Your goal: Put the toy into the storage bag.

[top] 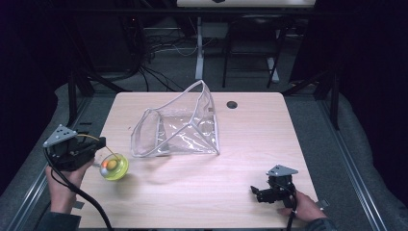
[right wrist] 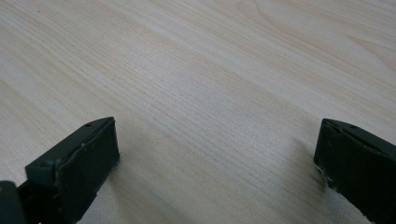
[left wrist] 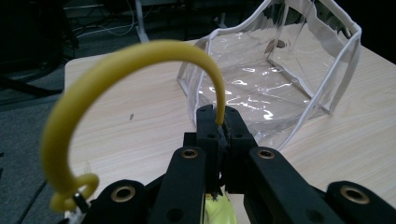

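A round yellow-green toy (top: 114,167) hangs just above the table at the front left, from a yellow rubbery cord (top: 111,151). My left gripper (top: 99,144) is shut on that cord. In the left gripper view the jaws (left wrist: 218,119) pinch one end of the cord (left wrist: 135,53), which arcs up and to the left in a loop; a bit of the toy (left wrist: 217,210) shows below them. A clear plastic pouch with white trim (top: 178,130) stands open on the table beyond, also in the left gripper view (left wrist: 280,70). My right gripper (top: 256,192) sits low at the front right, open, with bare wood between its jaws (right wrist: 215,154).
The light wooden table (top: 250,144) has a dark cable hole (top: 232,104) near its far edge. Behind the table are a desk leg (top: 199,48), a chair frame and floor cables. Dark rails run along both sides.
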`<state>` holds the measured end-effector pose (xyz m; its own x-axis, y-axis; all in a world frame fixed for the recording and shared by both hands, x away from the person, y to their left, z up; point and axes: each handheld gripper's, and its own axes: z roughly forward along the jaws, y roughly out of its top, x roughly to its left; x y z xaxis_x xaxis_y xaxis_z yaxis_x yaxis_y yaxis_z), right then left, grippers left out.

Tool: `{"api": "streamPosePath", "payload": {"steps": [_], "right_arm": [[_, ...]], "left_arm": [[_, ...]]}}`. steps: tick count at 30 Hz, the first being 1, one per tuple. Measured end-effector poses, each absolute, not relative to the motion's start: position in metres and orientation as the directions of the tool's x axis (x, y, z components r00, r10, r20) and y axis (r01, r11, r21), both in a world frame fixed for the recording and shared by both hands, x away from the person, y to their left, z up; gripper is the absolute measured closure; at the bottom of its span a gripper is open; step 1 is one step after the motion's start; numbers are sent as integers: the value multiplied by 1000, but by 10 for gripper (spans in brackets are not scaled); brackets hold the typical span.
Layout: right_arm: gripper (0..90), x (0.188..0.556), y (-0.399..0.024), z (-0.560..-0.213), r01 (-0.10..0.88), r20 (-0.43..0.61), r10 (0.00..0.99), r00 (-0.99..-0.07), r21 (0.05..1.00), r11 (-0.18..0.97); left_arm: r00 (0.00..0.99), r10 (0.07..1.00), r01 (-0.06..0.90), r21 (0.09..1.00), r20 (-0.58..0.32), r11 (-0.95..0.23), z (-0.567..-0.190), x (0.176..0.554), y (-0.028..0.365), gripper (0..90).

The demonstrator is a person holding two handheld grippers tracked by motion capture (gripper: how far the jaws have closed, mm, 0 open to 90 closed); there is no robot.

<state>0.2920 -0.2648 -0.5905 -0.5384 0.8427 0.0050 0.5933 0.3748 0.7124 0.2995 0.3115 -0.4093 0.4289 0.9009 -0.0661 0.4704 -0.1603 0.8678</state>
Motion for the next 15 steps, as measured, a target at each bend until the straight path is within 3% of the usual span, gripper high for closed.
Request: {"api": "streamPosePath", "payload": {"steps": [15], "right_arm": [[0,292,-265,-590,593,5,842,-539,712,376]], "left_arm": [[446,895,429,883,-23,-191,-381,310,302,883]]}}
